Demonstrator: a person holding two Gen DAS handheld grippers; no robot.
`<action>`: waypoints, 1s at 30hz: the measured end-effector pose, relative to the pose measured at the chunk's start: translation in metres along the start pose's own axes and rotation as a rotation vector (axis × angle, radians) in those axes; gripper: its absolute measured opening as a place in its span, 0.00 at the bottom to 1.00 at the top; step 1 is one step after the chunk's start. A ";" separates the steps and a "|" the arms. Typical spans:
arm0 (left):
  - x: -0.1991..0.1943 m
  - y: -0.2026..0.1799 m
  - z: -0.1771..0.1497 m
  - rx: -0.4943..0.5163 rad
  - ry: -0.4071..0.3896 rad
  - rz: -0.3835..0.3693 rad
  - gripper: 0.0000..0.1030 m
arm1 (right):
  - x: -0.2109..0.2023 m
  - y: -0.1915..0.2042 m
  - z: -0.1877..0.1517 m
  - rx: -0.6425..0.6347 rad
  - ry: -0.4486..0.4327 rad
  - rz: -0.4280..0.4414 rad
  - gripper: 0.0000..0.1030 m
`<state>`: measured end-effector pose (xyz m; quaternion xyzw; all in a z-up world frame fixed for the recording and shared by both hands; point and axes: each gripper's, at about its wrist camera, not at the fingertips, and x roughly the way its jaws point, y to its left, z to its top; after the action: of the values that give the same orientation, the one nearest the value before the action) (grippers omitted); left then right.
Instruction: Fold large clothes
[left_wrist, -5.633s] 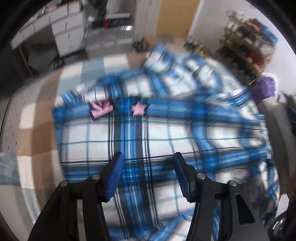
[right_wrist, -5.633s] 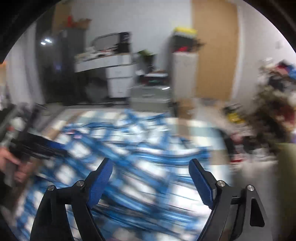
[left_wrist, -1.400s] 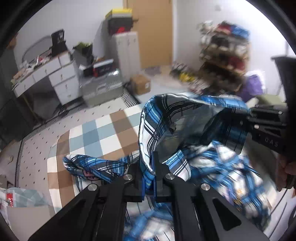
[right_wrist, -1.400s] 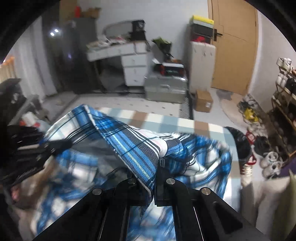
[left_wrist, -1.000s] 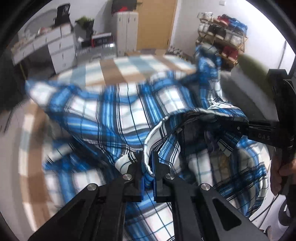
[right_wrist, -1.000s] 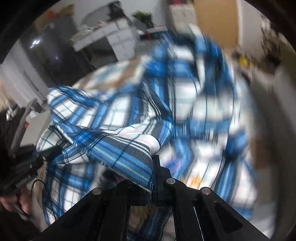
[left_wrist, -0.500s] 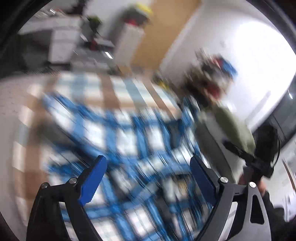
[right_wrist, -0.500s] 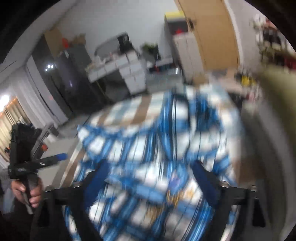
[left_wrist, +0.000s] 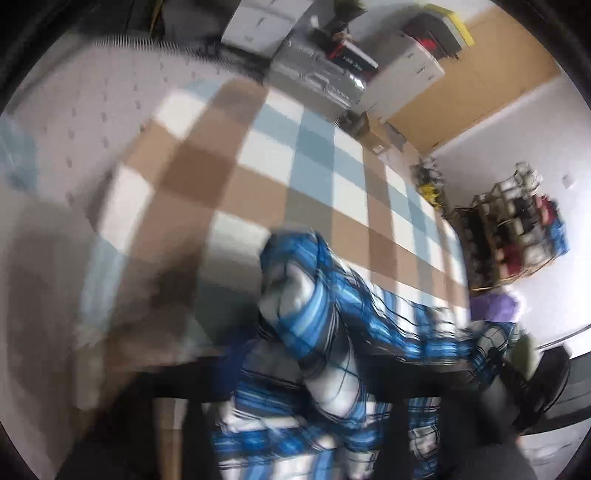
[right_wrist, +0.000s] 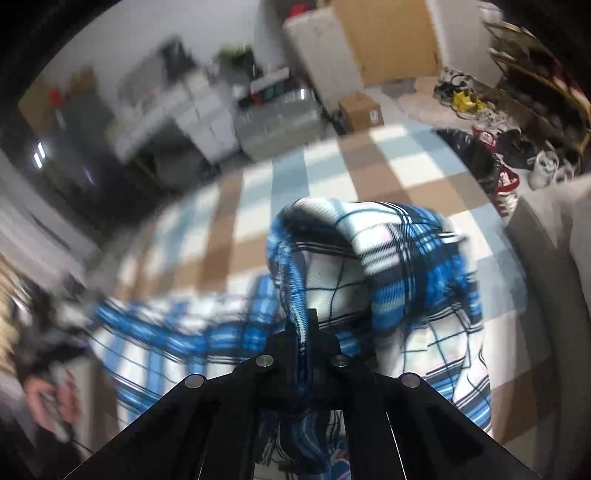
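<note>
Bunched and unfolded above the brown, white and pale-blue checked bed cover (right_wrist: 258, 206): blue, white and black plaid shirt (right_wrist: 388, 266), folding barely begun. Right claw (right_wrist: 306, 334) clamped tight on a shirt edge. Left claw (left_wrist: 295, 369) too blurred to judge, cloth draped across it.

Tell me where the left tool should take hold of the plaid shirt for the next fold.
Best guess: the plaid shirt hangs from the right tool, pinched on a stitched edge, and trails left in a stretched band. Grip that same edge further left along the band, coming from the left side. The left view is too blurred to show the left tool.
</note>
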<state>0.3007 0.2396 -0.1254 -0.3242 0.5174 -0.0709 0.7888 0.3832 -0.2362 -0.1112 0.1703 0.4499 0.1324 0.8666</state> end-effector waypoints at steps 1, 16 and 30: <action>0.002 -0.003 -0.006 0.004 0.020 -0.029 0.04 | -0.009 -0.002 -0.002 0.007 -0.030 0.029 0.02; -0.008 0.004 -0.106 0.088 0.085 0.095 0.04 | -0.036 -0.068 -0.109 0.056 -0.001 -0.107 0.05; -0.052 -0.059 0.003 0.201 -0.172 0.126 0.79 | -0.068 -0.043 -0.140 -0.111 0.002 -0.202 0.50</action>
<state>0.2931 0.2181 -0.0495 -0.2153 0.4575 -0.0448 0.8616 0.2331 -0.2770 -0.1539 0.0756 0.4577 0.0693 0.8832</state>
